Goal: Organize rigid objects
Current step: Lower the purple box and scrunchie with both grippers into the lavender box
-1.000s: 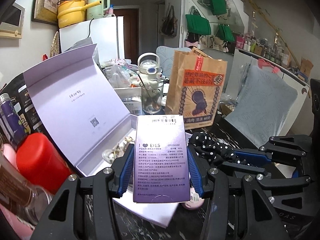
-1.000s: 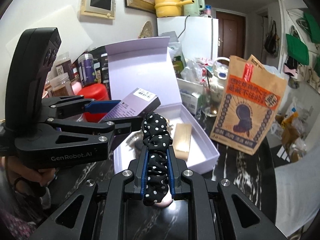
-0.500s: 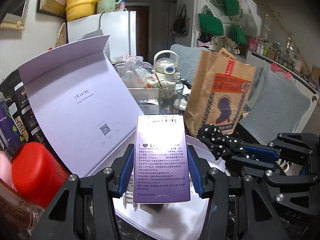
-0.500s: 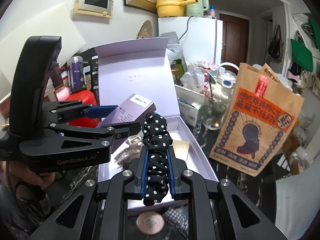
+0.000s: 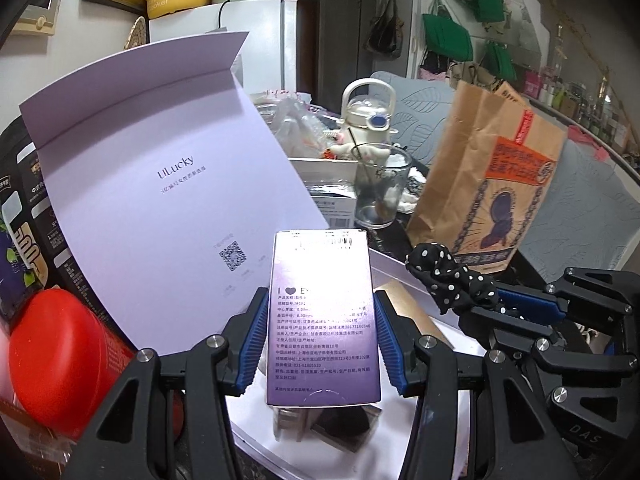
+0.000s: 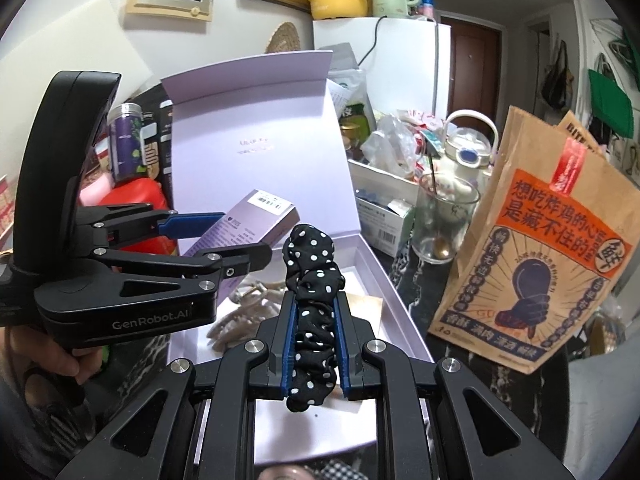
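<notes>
My left gripper (image 5: 320, 320) is shut on a small purple carton (image 5: 323, 320) with printed text, held over the open lilac gift box (image 5: 160, 184). In the right wrist view the same carton (image 6: 256, 220) sits between the left gripper's fingers (image 6: 224, 240) above the box's tray (image 6: 384, 276). My right gripper (image 6: 314, 320) is shut on a black scrunchie with white dots (image 6: 314, 288), also over the tray; the scrunchie (image 5: 452, 276) shows at the right of the left wrist view. A beige card (image 6: 366, 304) and pale hair clips (image 6: 240, 312) lie in the tray.
A brown paper bag (image 6: 548, 248) stands right of the box. A glass (image 6: 440, 220), a white kettle-shaped bottle (image 6: 468, 148) and cartons crowd behind. A red-lidded jar (image 5: 56, 360) and dark packets sit left. A person's hand (image 6: 60, 360) holds the left gripper.
Both grippers have moved forward and a little down, from beside the gift box to above its tray, keeping their grips. The box lid and paper bag loom larger.
</notes>
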